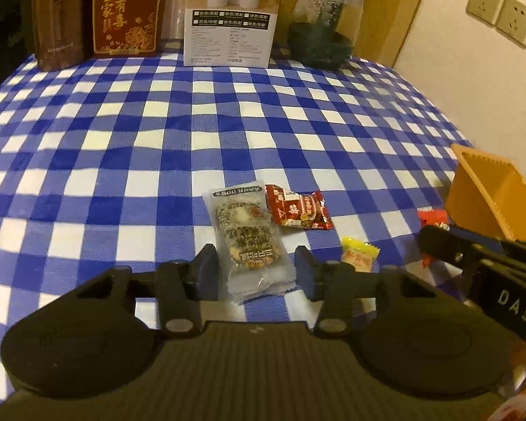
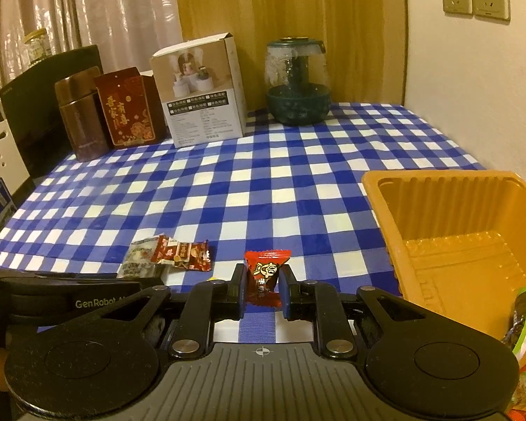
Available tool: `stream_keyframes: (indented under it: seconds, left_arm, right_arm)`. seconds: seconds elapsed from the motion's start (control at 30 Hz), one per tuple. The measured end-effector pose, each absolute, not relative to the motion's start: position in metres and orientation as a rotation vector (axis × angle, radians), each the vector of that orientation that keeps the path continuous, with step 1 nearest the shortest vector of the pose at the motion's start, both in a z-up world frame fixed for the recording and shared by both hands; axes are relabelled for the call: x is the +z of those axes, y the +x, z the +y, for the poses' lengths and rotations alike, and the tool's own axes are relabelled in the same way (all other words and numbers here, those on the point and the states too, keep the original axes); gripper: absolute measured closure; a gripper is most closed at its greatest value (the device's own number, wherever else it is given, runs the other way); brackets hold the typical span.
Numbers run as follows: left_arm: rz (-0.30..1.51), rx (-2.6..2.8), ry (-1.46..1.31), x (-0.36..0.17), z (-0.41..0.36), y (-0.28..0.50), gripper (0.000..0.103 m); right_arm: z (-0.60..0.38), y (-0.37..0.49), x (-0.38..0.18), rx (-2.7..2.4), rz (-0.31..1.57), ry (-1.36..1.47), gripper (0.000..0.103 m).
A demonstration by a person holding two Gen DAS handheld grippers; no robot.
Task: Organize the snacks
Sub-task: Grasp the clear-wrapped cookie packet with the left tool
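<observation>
Four loose snacks lie on the checked tablecloth (image 1: 228,122): one clear nut-bar packet (image 1: 247,242), one dark red packet (image 1: 298,210), one yellow candy (image 1: 357,254) and one red candy (image 2: 266,277). One orange tray (image 2: 456,231) sits to the right of them, at the cloth's right edge; more wrappers show at its near corner. Beyond the snacks the cloth lies bare up to the boxes at the back. The left gripper (image 1: 256,273) stands wide open, the nut-bar packet lying between its jaws, untouched. The right gripper (image 2: 263,293) is narrowly parted around the red candy; contact cannot be judged.
</observation>
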State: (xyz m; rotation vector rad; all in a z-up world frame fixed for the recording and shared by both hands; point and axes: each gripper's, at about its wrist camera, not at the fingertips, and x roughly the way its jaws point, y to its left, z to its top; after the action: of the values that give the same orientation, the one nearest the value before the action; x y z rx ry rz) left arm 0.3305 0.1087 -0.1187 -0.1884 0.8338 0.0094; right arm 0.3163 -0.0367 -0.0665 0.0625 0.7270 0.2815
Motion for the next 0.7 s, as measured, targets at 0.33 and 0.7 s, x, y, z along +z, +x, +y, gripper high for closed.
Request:
stream_keyframes:
  seconds: [0.33,0.7]
  left_arm:
    - [0.784,0.057,-0.157,-0.123,0.107,0.337,0.053]
    - [0.795,0.065,-0.15,-0.125,0.106,0.336,0.06]
  right_arm:
    - [-0.035,0.318,-0.067,0.292,0.731,0.067,0.084]
    - [-0.034,0.318,-0.067,0.301,0.732,0.064,0.084]
